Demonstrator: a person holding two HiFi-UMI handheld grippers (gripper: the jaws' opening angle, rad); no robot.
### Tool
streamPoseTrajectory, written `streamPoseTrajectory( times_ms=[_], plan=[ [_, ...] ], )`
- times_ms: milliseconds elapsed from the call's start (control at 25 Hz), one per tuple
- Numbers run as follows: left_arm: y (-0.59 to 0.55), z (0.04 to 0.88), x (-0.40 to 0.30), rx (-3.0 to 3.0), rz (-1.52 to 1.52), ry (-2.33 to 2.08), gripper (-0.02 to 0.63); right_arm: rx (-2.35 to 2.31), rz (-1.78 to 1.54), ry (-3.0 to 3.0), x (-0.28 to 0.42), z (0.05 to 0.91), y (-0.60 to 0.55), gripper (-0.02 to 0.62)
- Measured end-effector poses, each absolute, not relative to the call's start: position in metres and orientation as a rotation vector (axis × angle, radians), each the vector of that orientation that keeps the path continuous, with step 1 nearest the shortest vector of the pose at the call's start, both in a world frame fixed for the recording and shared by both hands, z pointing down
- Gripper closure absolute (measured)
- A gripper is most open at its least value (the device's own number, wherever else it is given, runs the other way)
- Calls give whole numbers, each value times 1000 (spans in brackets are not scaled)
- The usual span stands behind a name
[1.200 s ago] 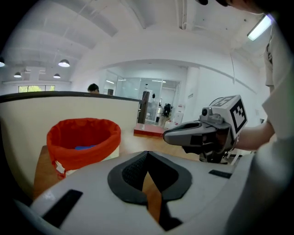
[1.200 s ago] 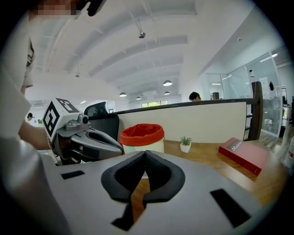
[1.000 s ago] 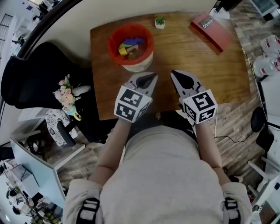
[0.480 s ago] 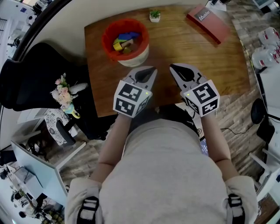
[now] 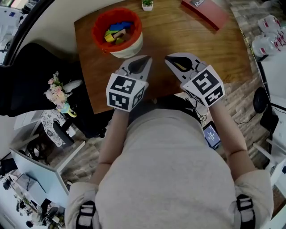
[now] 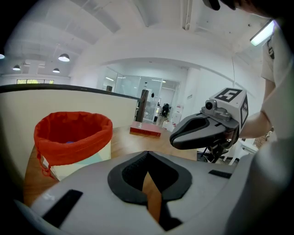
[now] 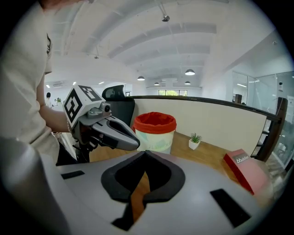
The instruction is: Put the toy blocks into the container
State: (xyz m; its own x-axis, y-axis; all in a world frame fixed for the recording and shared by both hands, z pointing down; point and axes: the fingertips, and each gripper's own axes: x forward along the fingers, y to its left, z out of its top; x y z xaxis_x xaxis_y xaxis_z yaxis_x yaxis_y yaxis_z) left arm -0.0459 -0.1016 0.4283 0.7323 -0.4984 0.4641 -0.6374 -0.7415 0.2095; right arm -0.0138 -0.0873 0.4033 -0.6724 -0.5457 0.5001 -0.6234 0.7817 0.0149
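A white container with a red liner (image 5: pixel 117 32) stands at the far left of the wooden table (image 5: pixel 196 49). Several coloured toy blocks (image 5: pixel 115 34) lie inside it. My left gripper (image 5: pixel 142 62) hovers just to the near right of the container, shut and empty. Beside it my right gripper (image 5: pixel 172 60) is also shut with nothing in it. The left gripper view shows its own jaws (image 6: pixel 147 155) closed, the container (image 6: pixel 73 137) ahead on the left and the right gripper (image 6: pixel 202 131) on the right. In the right gripper view the container (image 7: pixel 155 131) stands ahead behind the left gripper (image 7: pixel 108 131).
A red book (image 5: pixel 205 11) lies at the table's far right corner, and a small potted plant (image 5: pixel 147 4) stands at the far edge. A black office chair (image 5: pixel 31 76) and a toy with flowers (image 5: pixel 58 96) are left of the table. The table's near edge is just below the grippers.
The head view has shifted, so the table and container now sit higher and further left in the picture. Both grippers stay shut, side by side near the container.
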Motion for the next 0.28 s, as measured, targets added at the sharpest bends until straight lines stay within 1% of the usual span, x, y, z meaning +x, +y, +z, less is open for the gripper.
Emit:
streamPoseTrajectory(
  times_ms=[280],
  plan=[
    [-103,426,-47,2592,535,-888,592,880,222,-2483,-15,404,-89,584]
  ],
)
